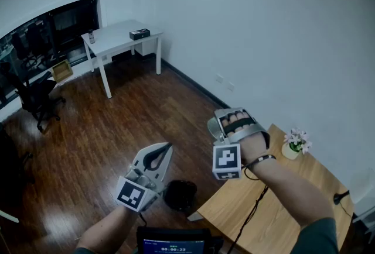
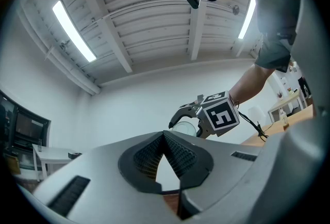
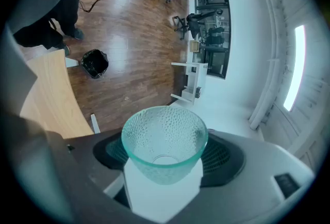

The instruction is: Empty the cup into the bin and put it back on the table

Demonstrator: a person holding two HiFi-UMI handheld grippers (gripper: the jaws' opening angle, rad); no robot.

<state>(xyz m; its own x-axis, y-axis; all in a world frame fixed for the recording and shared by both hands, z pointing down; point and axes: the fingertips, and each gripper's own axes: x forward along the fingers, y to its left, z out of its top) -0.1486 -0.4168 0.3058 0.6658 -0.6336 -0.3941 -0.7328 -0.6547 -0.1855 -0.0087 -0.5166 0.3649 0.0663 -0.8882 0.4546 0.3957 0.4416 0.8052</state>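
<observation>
A clear, dimpled glass cup [image 3: 164, 138] sits between the pads of my right gripper [image 3: 165, 158], mouth facing the camera, and looks empty. In the head view my right gripper [image 1: 233, 124] is raised beside the wooden table [image 1: 281, 200], and the hand hides the cup. The black bin [image 1: 180, 194] stands on the floor below and to the left of it; the right gripper view shows the bin [image 3: 95, 63] far beneath. My left gripper [image 1: 166, 148] hovers above the bin, shut on nothing. From the left gripper view [image 2: 164, 138] I see the cup [image 2: 184, 127] in the right gripper [image 2: 192, 121].
A small white pot of flowers [image 1: 296, 144] stands at the wooden table's far edge, with a black cable [image 1: 249, 218] trailing across it. A white desk [image 1: 120, 39] and an office chair [image 1: 38, 98] stand across the wooden floor. A screen [image 1: 173, 244] sits below.
</observation>
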